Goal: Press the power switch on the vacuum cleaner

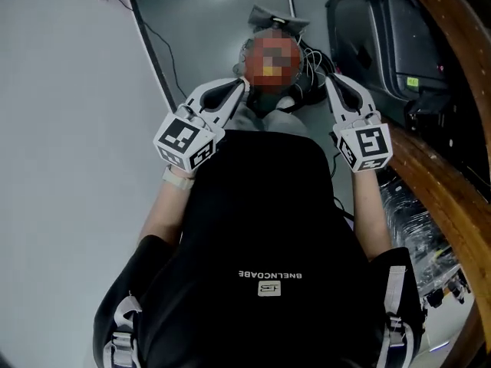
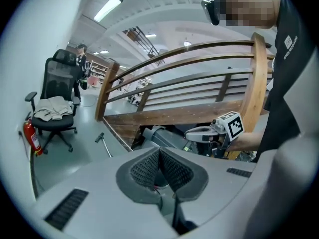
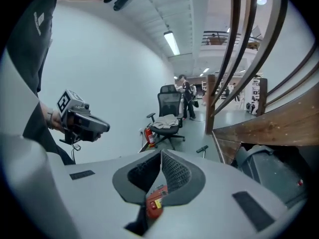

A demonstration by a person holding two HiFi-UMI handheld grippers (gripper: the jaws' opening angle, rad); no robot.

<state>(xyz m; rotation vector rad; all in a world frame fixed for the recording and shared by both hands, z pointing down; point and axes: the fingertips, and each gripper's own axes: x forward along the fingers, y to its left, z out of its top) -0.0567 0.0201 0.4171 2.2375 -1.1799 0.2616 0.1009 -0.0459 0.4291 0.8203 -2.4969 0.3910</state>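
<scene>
Dark grey vacuum cleaner (image 1: 372,37), or so I read that machine, sits on the floor under the wooden railing (image 1: 453,190). It lies ahead and to the right of both tongs, well apart from them. Right tongs (image 1: 335,83) are nearer, left tongs (image 1: 239,84) are further across. I can't pick out the power switch in any view, nor the machine's long axis. Both tongs are clenched tip to tip with nothing gripped. Both hands are held up in front of the chest, tongs roughly level, pointing forward and converging slightly. My read: the press isn't started. The right hand should swing right and down, closed tips as the poker, once I locate the switch.
</scene>
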